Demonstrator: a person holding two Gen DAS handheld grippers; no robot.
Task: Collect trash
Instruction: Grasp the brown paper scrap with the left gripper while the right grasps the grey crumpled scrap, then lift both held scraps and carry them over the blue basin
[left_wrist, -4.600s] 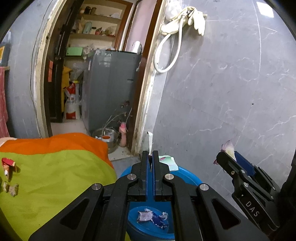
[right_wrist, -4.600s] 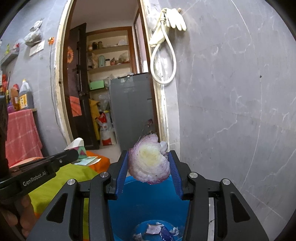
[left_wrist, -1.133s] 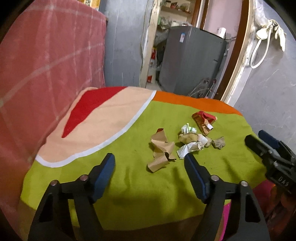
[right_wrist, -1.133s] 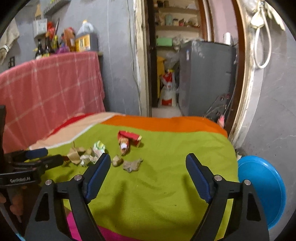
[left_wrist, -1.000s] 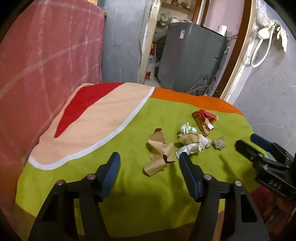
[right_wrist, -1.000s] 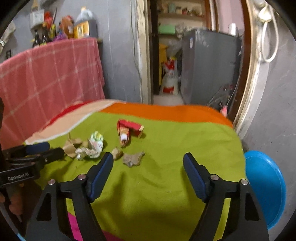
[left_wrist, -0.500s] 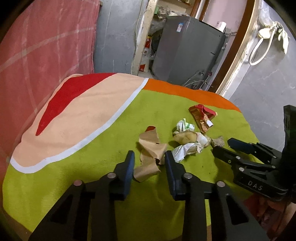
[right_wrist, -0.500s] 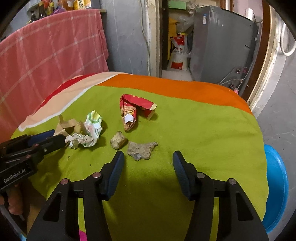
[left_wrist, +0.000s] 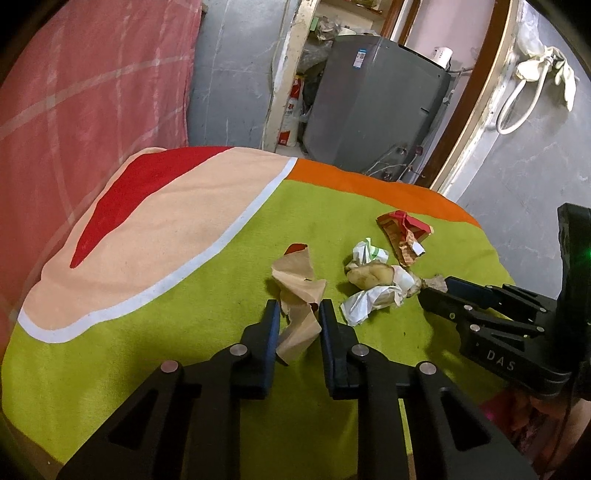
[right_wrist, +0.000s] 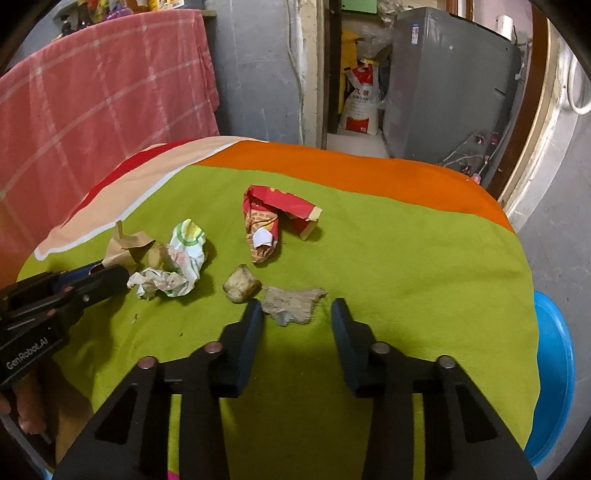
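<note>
A: What has changed?
B: Left gripper (left_wrist: 295, 314) jaws have been narrowed around the crumpled brown paper (left_wrist: 297, 295); firm contact can't be confirmed. Right gripper (right_wrist: 295, 314) is spread, narrower than before, at the grey scrap (right_wrist: 291, 301).
A: Trash, text?
B: Paper lies torn on the green cloth (right_wrist: 406, 277). "GenRobot.AI", "DAS" are read.

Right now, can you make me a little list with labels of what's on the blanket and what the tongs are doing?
surface: green and orange blanket
left tongs: closed on the crumpled brown paper scrap
right tongs: open around the flat grey-brown scrap
other trash: crumpled white wrapper, small tan lump, torn red packet
bin: blue tub, off the blanket's right edge
</note>
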